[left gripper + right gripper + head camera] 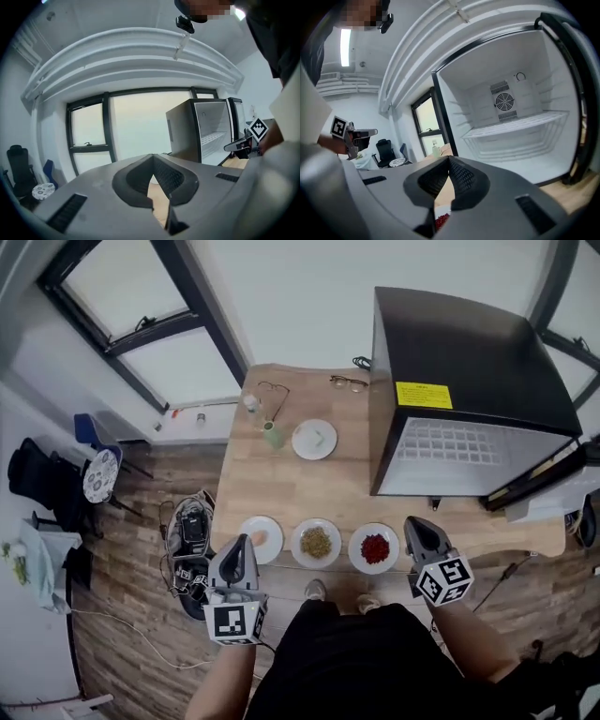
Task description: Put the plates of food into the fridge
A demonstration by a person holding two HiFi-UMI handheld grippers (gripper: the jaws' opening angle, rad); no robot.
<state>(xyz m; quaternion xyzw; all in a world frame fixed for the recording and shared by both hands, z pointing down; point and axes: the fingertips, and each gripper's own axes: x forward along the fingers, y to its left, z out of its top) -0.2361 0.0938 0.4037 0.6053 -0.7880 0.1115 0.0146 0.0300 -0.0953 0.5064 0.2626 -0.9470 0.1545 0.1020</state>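
Three white plates stand in a row along the wooden table's front edge: one with orange food (261, 539), one with greenish food (316, 543), one with red food (374, 548). The black fridge (469, 390) stands at the table's right, its door open and its white inside (511, 122) bare above a wire shelf. My left gripper (240, 544) hovers just left of the orange plate, shut and empty; its jaws (152, 158) meet at the tip. My right gripper (415, 524) hangs just right of the red plate, shut on nothing (449, 159). Red food (442, 219) shows beneath it.
Further back on the table (281, 484) are a fourth white plate (314, 440), a green cup (272, 435), a small bottle (250, 403) and two pairs of glasses (348, 382). A bag (190, 531) lies on the floor left of the table. Windows run along the far wall.
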